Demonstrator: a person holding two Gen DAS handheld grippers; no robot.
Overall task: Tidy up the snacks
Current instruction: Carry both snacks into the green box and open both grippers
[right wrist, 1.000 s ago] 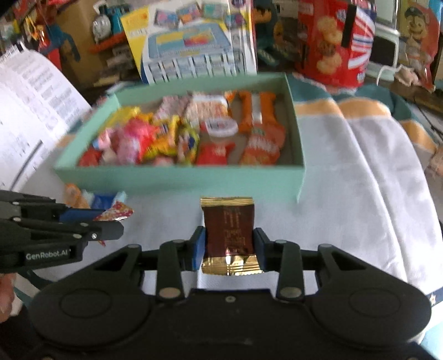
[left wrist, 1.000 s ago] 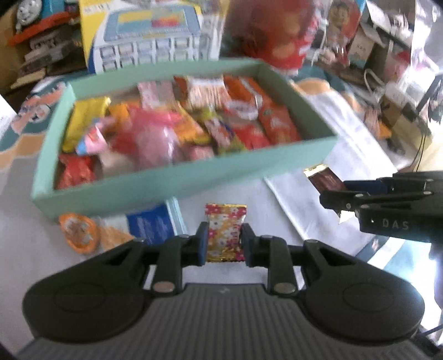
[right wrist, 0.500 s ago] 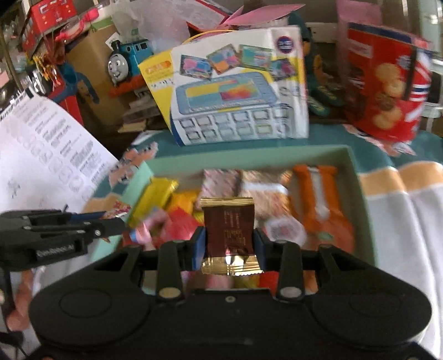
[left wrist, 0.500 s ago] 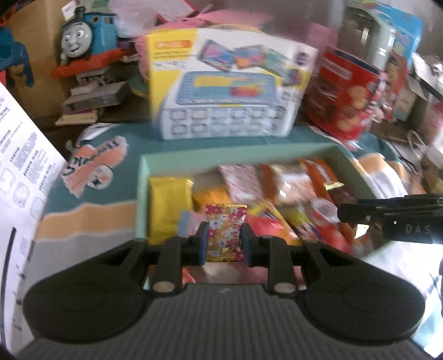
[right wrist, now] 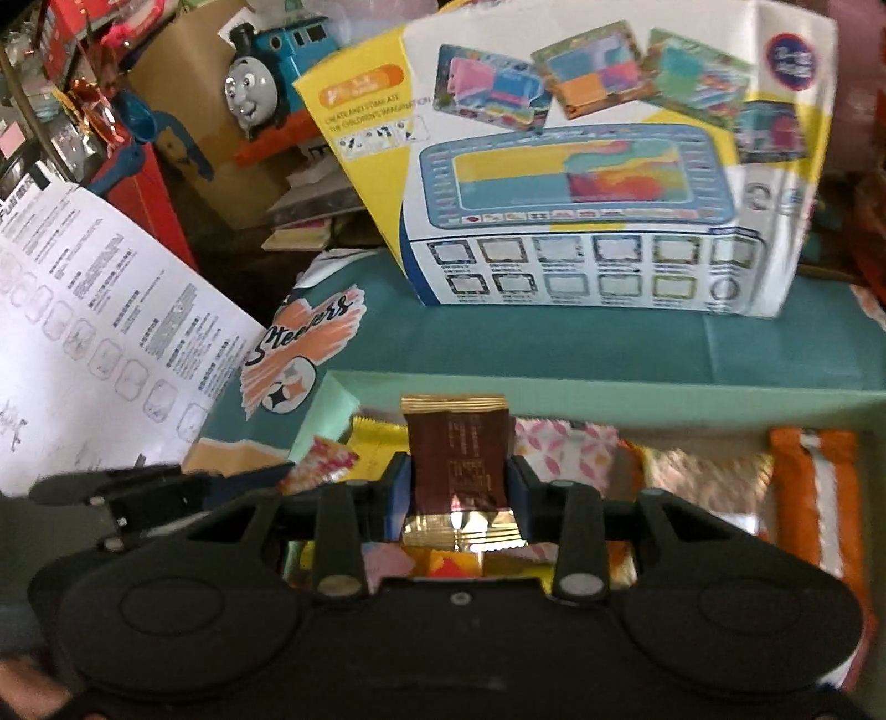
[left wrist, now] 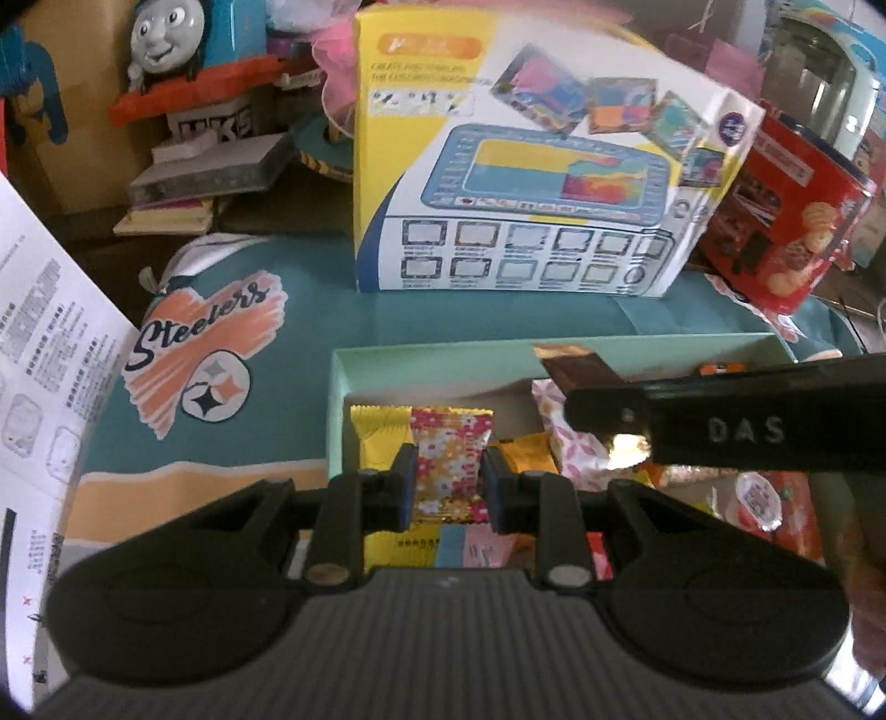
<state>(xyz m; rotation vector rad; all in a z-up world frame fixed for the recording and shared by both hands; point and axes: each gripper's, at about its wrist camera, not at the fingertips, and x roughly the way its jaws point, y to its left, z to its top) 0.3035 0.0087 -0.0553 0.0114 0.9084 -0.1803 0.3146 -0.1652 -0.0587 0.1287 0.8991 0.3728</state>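
My left gripper (left wrist: 447, 482) is shut on a red-and-gold flowered candy packet (left wrist: 449, 462) and holds it over the far left corner of the mint-green snack box (left wrist: 432, 354). My right gripper (right wrist: 460, 487) is shut on a brown-and-gold wrapped snack (right wrist: 458, 459), held over the same box (right wrist: 609, 387) just right of the left gripper. In the left wrist view the right gripper is the black bar marked DAS (left wrist: 736, 426). The box holds many wrapped snacks, among them a yellow packet (left wrist: 382, 437) and orange packets (right wrist: 814, 476).
A toy tablet carton (left wrist: 531, 183) stands just behind the box. A red biscuit pack (left wrist: 792, 227) is at the far right. A Thomas train toy (left wrist: 177, 33) and clutter lie at the back left. A white instruction sheet (right wrist: 94, 321) leans at the left. A teal Steelers cloth (left wrist: 216, 332) covers the table.
Both grippers have moved forward from in front of the box to above its far side, each still holding its snack. The box now fills the lower view.
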